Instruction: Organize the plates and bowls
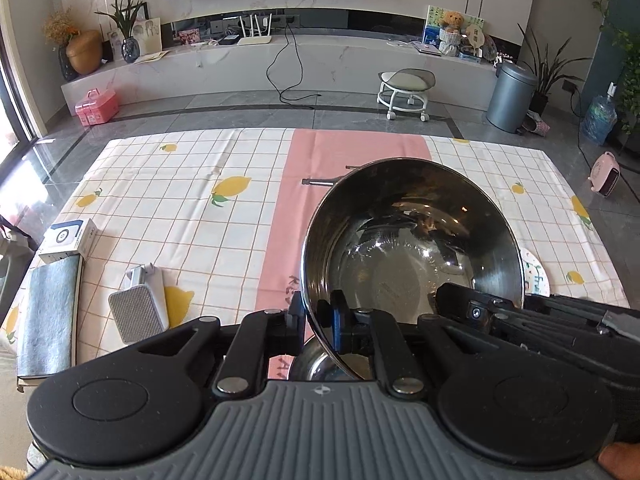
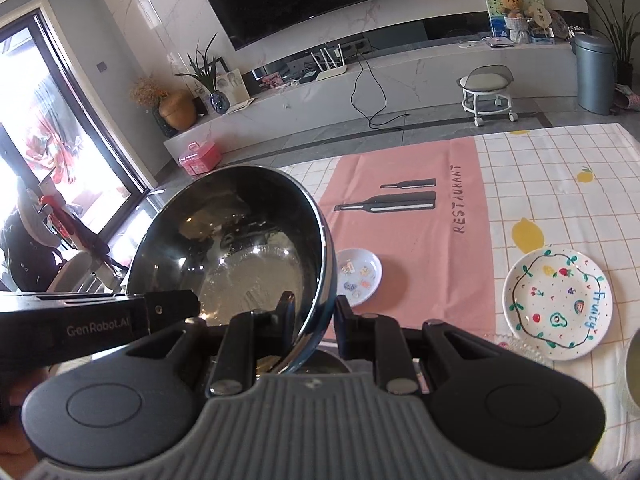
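Holding the steel bowl [image 1: 412, 240] tilted, left gripper [image 1: 316, 320] and right gripper [image 2: 316, 320] both clamped on its rim, we judge nesting into the lower-centre bowl [image 1: 310, 364] comes next.

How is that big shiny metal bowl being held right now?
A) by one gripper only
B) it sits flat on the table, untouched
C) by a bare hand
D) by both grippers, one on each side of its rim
D: the left gripper pinches the metal bowl at its rim, and the right gripper clamps the opposite edge, with the bowl tilted above the table.
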A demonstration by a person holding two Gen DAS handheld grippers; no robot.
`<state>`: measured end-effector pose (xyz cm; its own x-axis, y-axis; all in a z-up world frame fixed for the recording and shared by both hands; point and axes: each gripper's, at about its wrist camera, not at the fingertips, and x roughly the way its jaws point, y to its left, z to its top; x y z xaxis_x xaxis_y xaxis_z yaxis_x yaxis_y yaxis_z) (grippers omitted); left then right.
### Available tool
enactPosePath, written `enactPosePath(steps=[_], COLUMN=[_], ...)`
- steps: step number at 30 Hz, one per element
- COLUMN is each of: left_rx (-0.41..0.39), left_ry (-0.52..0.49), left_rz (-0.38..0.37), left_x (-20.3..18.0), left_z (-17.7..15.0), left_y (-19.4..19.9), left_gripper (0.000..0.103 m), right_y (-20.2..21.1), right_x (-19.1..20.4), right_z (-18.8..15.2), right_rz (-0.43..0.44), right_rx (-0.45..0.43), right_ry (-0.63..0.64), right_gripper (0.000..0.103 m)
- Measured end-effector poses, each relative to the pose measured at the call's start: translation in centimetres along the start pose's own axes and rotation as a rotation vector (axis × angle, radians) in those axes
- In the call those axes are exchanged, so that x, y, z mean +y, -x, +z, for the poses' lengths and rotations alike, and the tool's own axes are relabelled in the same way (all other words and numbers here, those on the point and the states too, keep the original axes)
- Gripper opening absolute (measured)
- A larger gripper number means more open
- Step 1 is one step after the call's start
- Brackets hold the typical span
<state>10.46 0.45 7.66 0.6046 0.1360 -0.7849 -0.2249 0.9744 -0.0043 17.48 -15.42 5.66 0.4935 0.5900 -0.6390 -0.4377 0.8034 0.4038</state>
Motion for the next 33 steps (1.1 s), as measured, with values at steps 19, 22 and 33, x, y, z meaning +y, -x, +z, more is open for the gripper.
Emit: enactPosePath(steps=[19,22,33], left_rx=[0.012,0.015,0.04], left_ry=[0.025,0.02,-0.016], left_rz=[-0.073,-0.073,-0.048], left_x=[2.5,2.2,2.1], left_z=[-7.2,-7.8,-9.1], left_y=[-2.4,-3.1,-4.8], left_gripper=[0.015,0.015,0.016], right_y=[-1.3,-2.0,-4.2], right_x=[0.2,-0.1,-0.3], right_z=[-5.8,-6.1,-7.0], right_rz=[-0.047,-0.068,-0.119], right_rx=[0.111,0.125,0.154], right_ry=[-0.039,-0.028,-0.02], right_gripper=[0.019,0.019,0.019])
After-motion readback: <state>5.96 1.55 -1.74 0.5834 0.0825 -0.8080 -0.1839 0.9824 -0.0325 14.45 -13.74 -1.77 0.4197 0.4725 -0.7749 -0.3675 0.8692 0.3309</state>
